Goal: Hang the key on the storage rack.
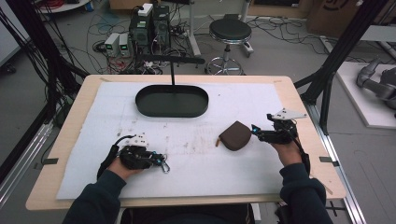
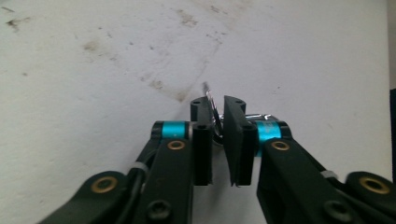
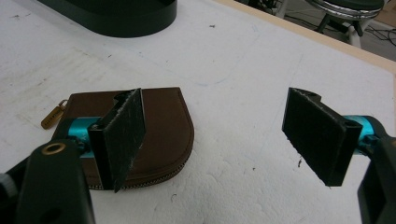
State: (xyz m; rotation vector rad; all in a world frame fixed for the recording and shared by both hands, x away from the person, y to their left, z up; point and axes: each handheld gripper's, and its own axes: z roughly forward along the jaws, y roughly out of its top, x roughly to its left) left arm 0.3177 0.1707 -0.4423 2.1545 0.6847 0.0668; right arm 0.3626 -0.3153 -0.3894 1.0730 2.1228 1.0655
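A: What do the jaws of the left gripper (image 2: 215, 140) hold?

B: They are nearly together, pinched on a small metal key ring (image 2: 211, 108), which looks like a clip with a ring. In the high view the metal (image 1: 164, 165) pokes out past the tips, low over the white mat (image 1: 196, 163).

A: And the right gripper (image 3: 224, 135)?

B: Its jaws stand wide apart with nothing between them. The brown pouch (image 3: 154, 126) lies flat on the mat just beside one jaw, its brass zip tab (image 3: 53, 115) pointing away. The two grippers are well apart.

A: What else is on the table?

B: A black oval tray (image 1: 172, 101) at the far side.

A: What could go wrong?

B: The hold on the ring is thin, only an edge between the pads. It may twist or slip out if the hand swings. And the pouch is soft and flat, so the open jaws could just push it along the mat instead of catching it.
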